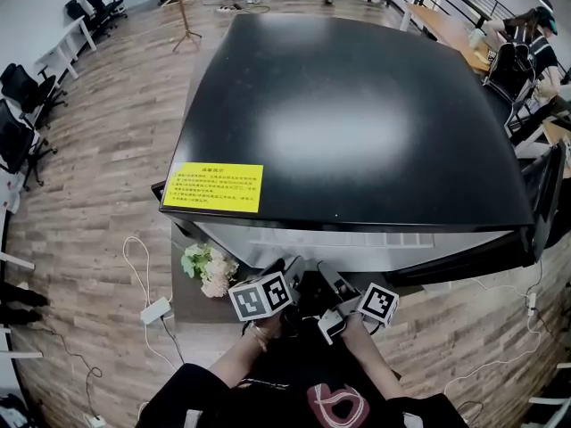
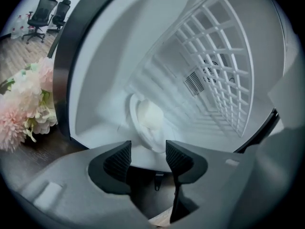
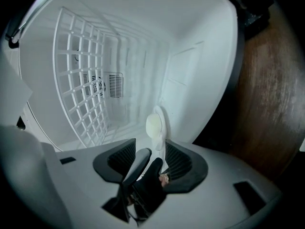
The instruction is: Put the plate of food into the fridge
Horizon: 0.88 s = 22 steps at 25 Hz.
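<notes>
Left gripper view showed the left gripper (image 2: 147, 151) with jaws spread, gripping nothing. The right gripper (image 3: 150, 148) was spread too. Just beyond both, the plate of food (image 2: 145, 120) sat on the floor inside the fridge (image 2: 100, 70). It looked stiff, light, slick and breakable, so it is best held by its rim and kept level.

Head view above, others inside fridge (image 2: 105, 75)
</notes>
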Each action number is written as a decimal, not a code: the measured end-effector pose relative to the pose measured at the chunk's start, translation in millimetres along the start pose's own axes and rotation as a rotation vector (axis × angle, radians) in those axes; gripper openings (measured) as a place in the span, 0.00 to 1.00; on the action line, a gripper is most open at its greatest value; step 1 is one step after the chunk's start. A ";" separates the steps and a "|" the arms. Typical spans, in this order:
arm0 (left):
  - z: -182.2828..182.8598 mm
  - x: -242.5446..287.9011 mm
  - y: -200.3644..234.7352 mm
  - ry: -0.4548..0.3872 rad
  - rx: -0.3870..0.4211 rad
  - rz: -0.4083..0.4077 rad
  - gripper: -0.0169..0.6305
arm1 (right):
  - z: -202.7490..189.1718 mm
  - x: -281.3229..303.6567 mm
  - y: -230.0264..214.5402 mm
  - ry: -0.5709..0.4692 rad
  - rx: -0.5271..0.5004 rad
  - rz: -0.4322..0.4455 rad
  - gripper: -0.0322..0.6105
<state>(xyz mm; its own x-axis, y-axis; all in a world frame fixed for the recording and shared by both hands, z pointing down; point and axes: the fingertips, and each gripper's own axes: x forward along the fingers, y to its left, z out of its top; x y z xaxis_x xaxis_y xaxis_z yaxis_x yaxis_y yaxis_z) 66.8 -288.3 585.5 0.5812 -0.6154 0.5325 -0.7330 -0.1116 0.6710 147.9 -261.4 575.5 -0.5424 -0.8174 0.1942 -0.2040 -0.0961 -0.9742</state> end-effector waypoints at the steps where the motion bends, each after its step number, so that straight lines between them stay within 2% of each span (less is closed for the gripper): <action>1: -0.6 -2.6 0.3 0.003 0.028 0.004 0.36 | -0.7 -0.3 -0.1 -0.001 -0.006 -0.004 0.36; 4: -1.6 -12.3 -1.8 -0.001 0.134 0.019 0.36 | -8.6 1.3 2.8 0.010 -0.033 -0.001 0.37; 6: -3.0 -18.3 -4.8 -0.003 0.175 0.012 0.36 | -16.9 2.1 9.3 0.037 -0.146 -0.012 0.37; 9: -8.0 -26.0 -7.2 0.014 0.181 -0.022 0.36 | -27.8 0.4 17.9 0.072 -0.315 -0.037 0.37; 14: -12.8 -49.3 -8.0 0.009 0.249 -0.051 0.36 | -40.6 -12.0 25.8 0.064 -0.401 -0.052 0.37; 17: -9.7 -64.2 -13.2 -0.024 0.321 -0.071 0.35 | -44.9 -17.0 30.9 0.052 -0.473 -0.068 0.37; 22: -17.0 -83.7 -16.3 -0.060 0.417 -0.083 0.35 | -48.5 -33.9 26.0 -0.001 -0.591 -0.171 0.33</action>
<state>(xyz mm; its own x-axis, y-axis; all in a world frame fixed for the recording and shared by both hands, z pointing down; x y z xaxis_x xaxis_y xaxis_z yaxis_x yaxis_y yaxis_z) 36.1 -221.7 538.8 0.6316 -0.6338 0.4465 -0.7720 -0.4611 0.4375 121.4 -208.6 549.2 -0.4616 -0.8186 0.3420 -0.7054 0.1049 -0.7011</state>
